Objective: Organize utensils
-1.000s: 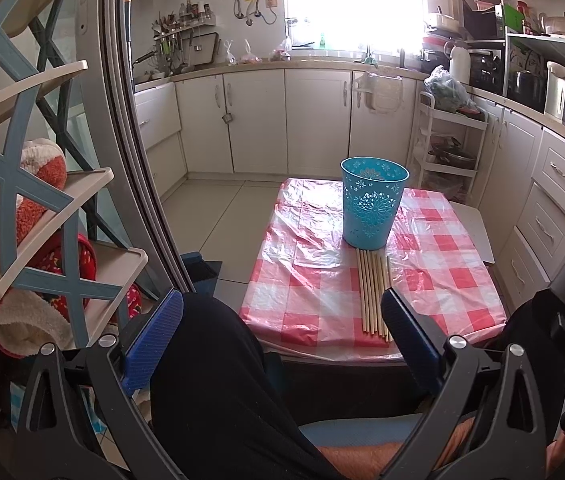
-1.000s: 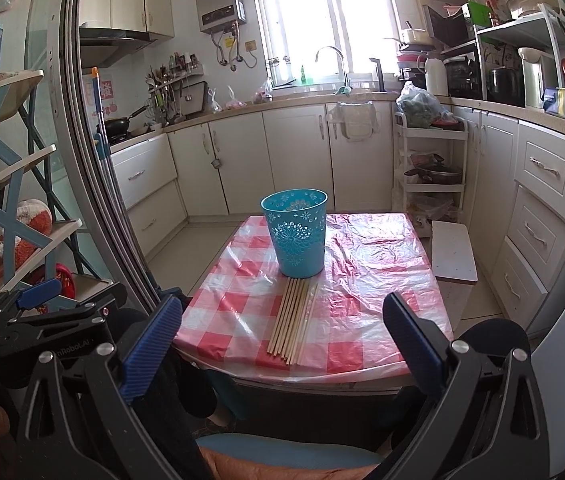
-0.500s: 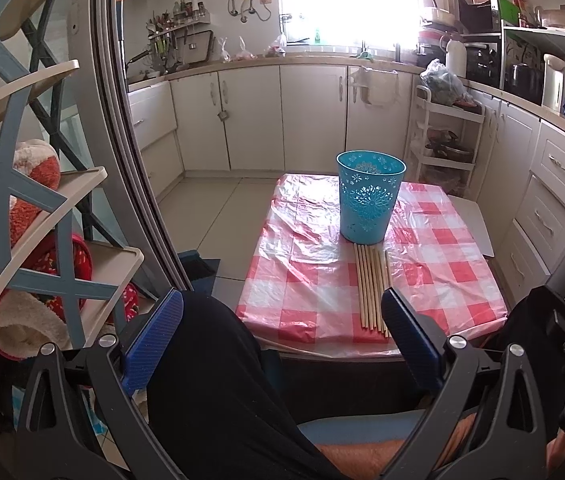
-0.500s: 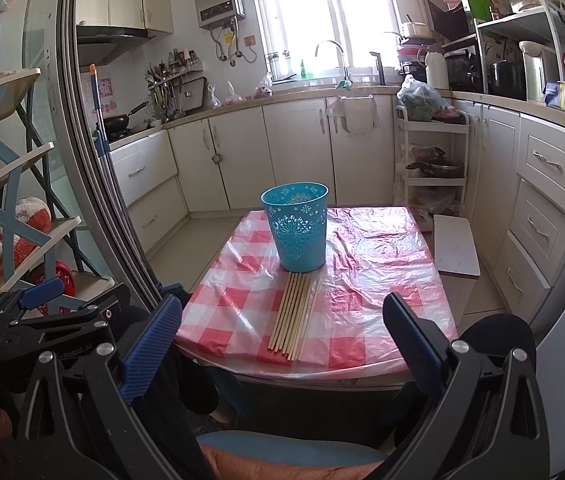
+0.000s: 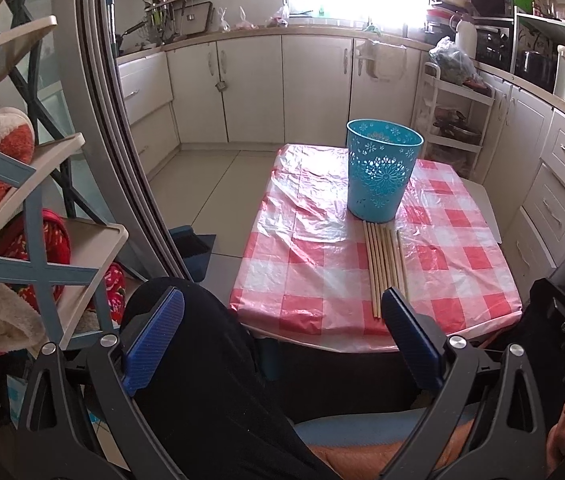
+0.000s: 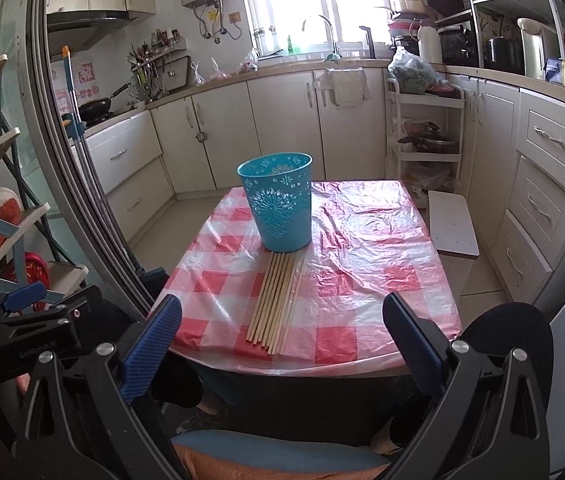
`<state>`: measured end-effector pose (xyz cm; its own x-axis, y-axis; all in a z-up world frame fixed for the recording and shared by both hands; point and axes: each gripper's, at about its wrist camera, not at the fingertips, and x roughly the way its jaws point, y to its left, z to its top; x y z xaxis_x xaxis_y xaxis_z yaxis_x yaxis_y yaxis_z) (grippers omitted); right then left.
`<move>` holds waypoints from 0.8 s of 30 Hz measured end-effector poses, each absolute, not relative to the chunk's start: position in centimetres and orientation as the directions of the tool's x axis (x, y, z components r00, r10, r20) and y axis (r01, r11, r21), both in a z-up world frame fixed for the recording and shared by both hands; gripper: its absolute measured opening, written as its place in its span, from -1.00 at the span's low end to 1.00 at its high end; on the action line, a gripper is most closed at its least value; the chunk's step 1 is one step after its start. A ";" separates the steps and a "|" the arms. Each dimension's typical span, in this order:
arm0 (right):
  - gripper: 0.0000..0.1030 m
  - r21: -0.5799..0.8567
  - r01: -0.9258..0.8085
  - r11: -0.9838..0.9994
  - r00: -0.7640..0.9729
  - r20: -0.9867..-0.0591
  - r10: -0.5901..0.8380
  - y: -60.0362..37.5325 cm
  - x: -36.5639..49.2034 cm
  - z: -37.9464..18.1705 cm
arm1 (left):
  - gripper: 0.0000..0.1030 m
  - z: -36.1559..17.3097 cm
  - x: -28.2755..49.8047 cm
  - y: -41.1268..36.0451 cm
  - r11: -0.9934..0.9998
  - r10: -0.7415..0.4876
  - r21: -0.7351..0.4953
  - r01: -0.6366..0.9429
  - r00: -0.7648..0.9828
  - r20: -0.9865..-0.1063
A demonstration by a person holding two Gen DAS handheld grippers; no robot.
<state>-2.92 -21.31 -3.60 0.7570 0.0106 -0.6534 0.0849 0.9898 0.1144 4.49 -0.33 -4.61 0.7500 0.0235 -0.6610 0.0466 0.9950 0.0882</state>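
Left wrist view: the left gripper (image 5: pixel 282 334) is held wide apart, nothing gripped, short of the table (image 5: pixel 482 304). Its right finger pad (image 5: pixel 410 340) hides the near ends of some chopsticks (image 5: pixel 386 266), which are laid in a row touching the base of the upright blue basket (image 5: pixel 382 174). The basket's inside is not seen.

Right wrist view: the right gripper (image 6: pixel 280 340) is likewise spread wide and empty. The chopsticks (image 6: pixel 276 300) are seen whole on the red-checked cloth (image 6: pixel 362 264). White cabinets (image 6: pixel 282 120) are seen behind.
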 end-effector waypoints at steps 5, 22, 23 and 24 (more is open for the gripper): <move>0.81 0.069 0.107 0.992 0.684 -0.729 -0.023 -23.1 1.7 -7.8 | 0.85 -6.9 7.9 -0.6 0.994 0.002 0.084 0.074 0.736 -0.677; -0.74 0.092 0.096 0.991 0.528 -0.849 0.027 -23.4 16.0 -18.8 | 0.85 -13.4 18.5 -4.4 0.991 -0.111 -0.047 0.126 0.572 -0.813; -0.80 0.075 0.088 0.993 0.521 -0.853 0.018 -23.5 16.2 -19.1 | 0.85 -13.8 19.2 -4.7 0.990 -0.116 -0.051 0.129 0.568 -0.815; -0.82 0.060 0.074 0.995 0.526 -0.850 0.012 -23.6 16.2 -19.0 | 0.85 -14.2 19.9 -5.1 0.989 -0.124 -0.058 0.134 0.560 -0.819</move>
